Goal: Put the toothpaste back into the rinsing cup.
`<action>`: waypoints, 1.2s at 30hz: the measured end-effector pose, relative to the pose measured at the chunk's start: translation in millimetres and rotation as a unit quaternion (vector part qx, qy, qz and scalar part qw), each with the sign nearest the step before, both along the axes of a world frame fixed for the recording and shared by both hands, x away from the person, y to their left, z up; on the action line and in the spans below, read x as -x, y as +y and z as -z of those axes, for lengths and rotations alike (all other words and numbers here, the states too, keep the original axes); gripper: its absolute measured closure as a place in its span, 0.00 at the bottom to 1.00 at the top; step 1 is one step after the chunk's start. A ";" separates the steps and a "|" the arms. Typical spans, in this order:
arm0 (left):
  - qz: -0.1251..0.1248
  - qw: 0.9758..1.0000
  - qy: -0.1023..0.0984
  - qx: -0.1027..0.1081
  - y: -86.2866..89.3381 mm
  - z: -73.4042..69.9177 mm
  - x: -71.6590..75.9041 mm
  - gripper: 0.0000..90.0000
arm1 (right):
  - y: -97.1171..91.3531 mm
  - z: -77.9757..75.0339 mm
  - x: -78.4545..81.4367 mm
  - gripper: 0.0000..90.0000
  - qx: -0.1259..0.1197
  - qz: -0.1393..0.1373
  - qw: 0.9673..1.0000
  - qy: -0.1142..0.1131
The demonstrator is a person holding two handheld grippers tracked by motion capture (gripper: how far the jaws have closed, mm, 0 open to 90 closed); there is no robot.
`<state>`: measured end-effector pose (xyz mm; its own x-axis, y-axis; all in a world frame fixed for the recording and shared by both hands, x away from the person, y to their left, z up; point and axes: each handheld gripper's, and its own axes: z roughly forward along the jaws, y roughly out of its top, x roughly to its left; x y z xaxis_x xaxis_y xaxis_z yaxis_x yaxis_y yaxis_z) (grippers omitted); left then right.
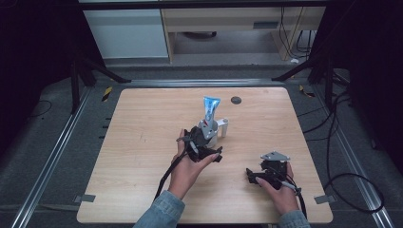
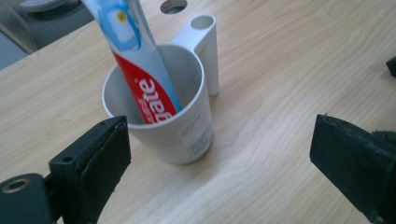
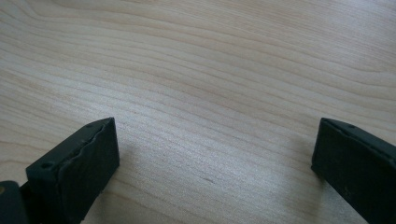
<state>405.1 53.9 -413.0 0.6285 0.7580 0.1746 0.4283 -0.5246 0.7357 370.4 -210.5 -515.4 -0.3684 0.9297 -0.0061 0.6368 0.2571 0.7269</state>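
A white cup (image 2: 187, 123) with a side handle (image 2: 205, 44) stands upright on the wooden table (image 1: 142, 142). A blue, white and red toothpaste tube (image 2: 140, 65) leans inside it, its top sticking well above the rim (image 1: 211, 107). My left gripper (image 1: 203, 142) sits just in front of the cup (image 1: 215, 133), jaws wide open with nothing between them; the cup is beyond the left jaw in the left gripper view. My right gripper (image 1: 254, 176) rests low over bare wood at the front right, open and empty (image 3: 215, 154).
A round grommet hole (image 1: 236, 99) lies near the table's far edge. Black frame legs and cables stand on the floor at both sides. Cabinets and a desk sit behind the table.
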 end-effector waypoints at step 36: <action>-0.112 0.992 0.050 -0.014 142.7 51.0 8.3 0.06 | 0.2 0.1 0.7 0.01 0.000 0.002 1.000 -0.001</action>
<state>396.8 196.5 -464.0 0.4604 0.8762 0.1425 0.6061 -0.4276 0.6707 369.7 -210.3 -515.5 -0.3644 0.9312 -0.0068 0.6366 0.2544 0.7280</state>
